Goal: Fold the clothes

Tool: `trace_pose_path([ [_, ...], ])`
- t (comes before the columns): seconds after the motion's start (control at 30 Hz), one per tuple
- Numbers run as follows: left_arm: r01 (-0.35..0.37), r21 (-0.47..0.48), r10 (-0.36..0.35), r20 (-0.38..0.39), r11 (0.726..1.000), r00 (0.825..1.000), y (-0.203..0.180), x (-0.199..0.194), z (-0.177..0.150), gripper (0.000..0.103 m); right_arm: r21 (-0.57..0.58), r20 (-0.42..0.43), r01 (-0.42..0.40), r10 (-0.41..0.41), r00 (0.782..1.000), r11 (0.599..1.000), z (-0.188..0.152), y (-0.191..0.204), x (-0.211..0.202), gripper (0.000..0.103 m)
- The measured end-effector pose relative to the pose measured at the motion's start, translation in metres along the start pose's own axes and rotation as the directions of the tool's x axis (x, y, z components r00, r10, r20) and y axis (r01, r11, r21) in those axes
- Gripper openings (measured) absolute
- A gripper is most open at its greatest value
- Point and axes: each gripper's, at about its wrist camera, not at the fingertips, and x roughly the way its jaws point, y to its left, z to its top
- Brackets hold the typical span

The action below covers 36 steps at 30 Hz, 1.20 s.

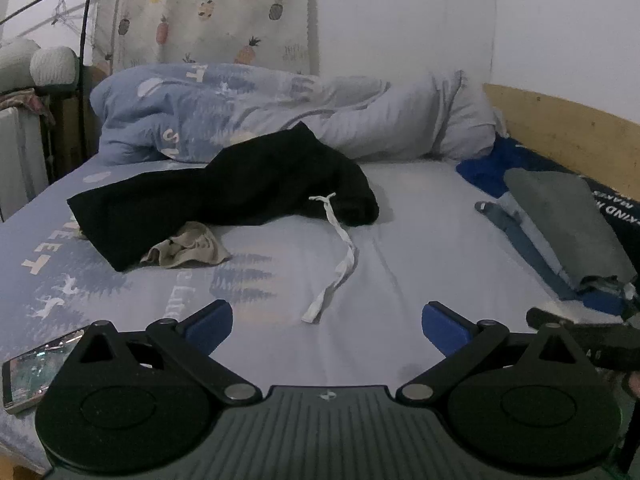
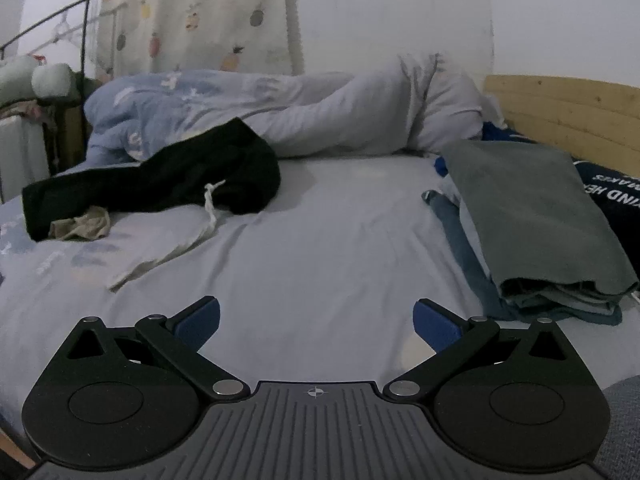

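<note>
Black trousers (image 1: 224,196) (image 2: 168,178) lie crumpled on the bed, left of centre, with a white drawstring (image 1: 340,264) (image 2: 210,204) trailing toward me. A small beige garment (image 1: 188,250) (image 2: 82,228) pokes out from under their near edge. A folded grey garment (image 1: 560,220) (image 2: 532,216) tops a stack of folded clothes on the right. My left gripper (image 1: 327,326) is open over the bare sheet, well short of the trousers. My right gripper (image 2: 316,322) is open too, empty, just left of the stack.
A bunched blue-and-white duvet (image 1: 248,108) (image 2: 280,108) lies across the far side of the bed. A wooden headboard (image 1: 568,128) (image 2: 560,108) stands at right. A phone (image 1: 36,372) rests near the bed's left front edge. A metal rack (image 1: 84,32) stands far left.
</note>
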Motion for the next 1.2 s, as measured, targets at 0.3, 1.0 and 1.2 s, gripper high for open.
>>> trace_pose_path([
  [0.3, -0.012, 0.02, 0.013, -0.009, 1.0, 1.0, 0.004, -0.001, -0.003, 0.103, 0.034, 0.007, 0.006, -0.006, 1.0, 0.999, 0.0, -0.003, 0.0, 0.103],
  [1.0, -0.033, 0.032, 0.034, -0.015, 0.999, 0.999, 0.014, 0.002, -0.006, 0.103, 0.004, -0.021, -0.008, 0.008, 1.0, 1.0, 0.001, 0.0, 0.001, 0.103],
  [1.2, -0.037, 0.033, 0.037, -0.013, 0.999, 0.999, 0.017, 0.002, -0.006, 0.103, 0.013, -0.024, -0.002, 0.002, 1.0, 1.0, 0.0, -0.001, 0.001, 0.103],
])
